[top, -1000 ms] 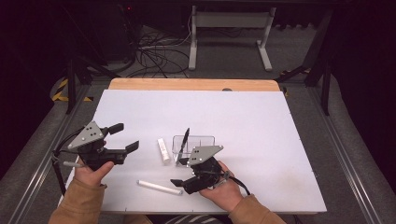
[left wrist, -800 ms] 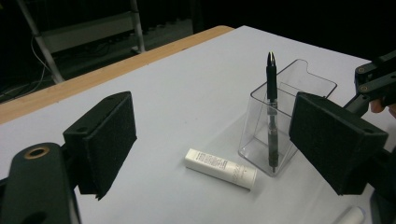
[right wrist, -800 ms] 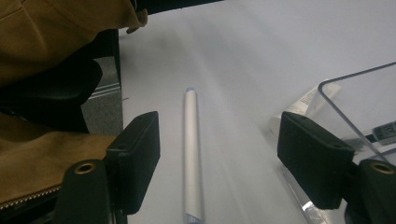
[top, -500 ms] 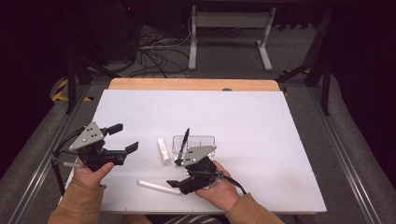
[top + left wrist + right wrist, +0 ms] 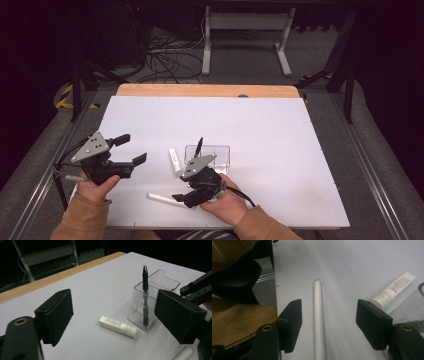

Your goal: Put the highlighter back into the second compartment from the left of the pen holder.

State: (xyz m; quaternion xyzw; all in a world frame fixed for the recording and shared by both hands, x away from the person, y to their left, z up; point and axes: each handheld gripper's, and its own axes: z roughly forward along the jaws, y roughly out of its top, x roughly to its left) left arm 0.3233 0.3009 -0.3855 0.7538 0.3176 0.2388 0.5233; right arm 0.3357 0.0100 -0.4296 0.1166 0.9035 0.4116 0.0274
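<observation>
While the right hand-held gripper [image 5: 181, 196] hangs low over the white counter [image 5: 280, 150], its black jaws stand spread with the slim white cylindrical pen [image 5: 319, 322] lying flat between them, touching neither pad. That pen looks light and stiff, a smooth round plastic barrel, so it could well roll or slip if pinched off-centre. My call: take it across the barrel near the middle, jaws square to its length, and squeeze gently. In the right gripper view its long axis runs straight away from the hand-held gripper, the small bluish tip [image 5: 317, 280] pointing outward, the other end passing below the jaws. From the high view it lies on the counter [image 5: 162, 199], pointing away from the right hand-held gripper toward the left one.

Over to the left hand-held gripper [image 5: 134, 149]: jaws wide apart, holding nothing, held above the counter. Ahead of it lies a small white plastic tube with printed text [image 5: 117, 326], and just beyond that stands a clear plastic box-shaped holder [image 5: 152, 300] with a black pen [image 5: 145, 295] upright inside, leaning on the wall.
</observation>
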